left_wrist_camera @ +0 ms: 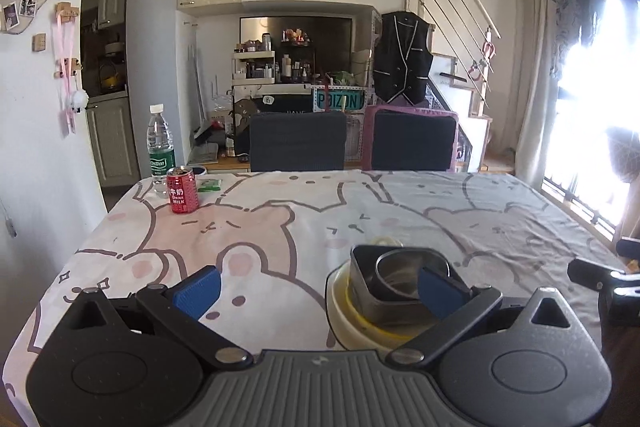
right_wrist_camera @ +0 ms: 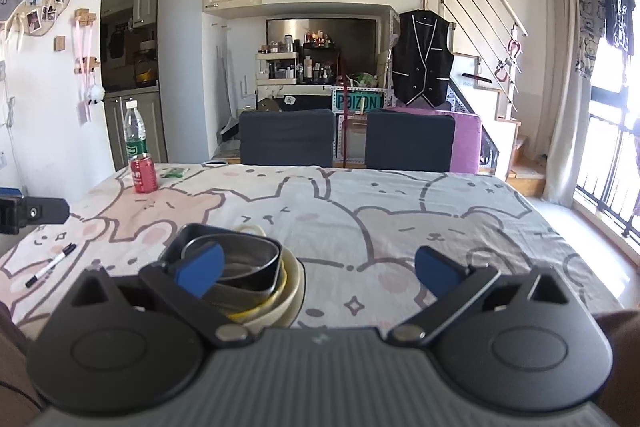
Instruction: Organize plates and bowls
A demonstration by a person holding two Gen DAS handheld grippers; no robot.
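Dishes already sit in 1 nested stack at the near edge of the table [right_wrist_camera: 400,195]: a cream plate [left_wrist_camera: 340,311] at the bottom, a yellow-rimmed dish on it, then a dark square bowl [right_wrist_camera: 264,259] with a round metal bowl [left_wrist_camera: 400,267] inside. No loose plates or bowls show elsewhere on the cartoon-print cloth, so the sorting looks nearly or fully done; only a red can [left_wrist_camera: 183,189], a water bottle [left_wrist_camera: 160,147] and a marker pen [right_wrist_camera: 50,265] remain. The left gripper [left_wrist_camera: 318,285] and the right gripper [right_wrist_camera: 318,267] both stand with jaws wide apart, empty, flanking the stack without gripping it.
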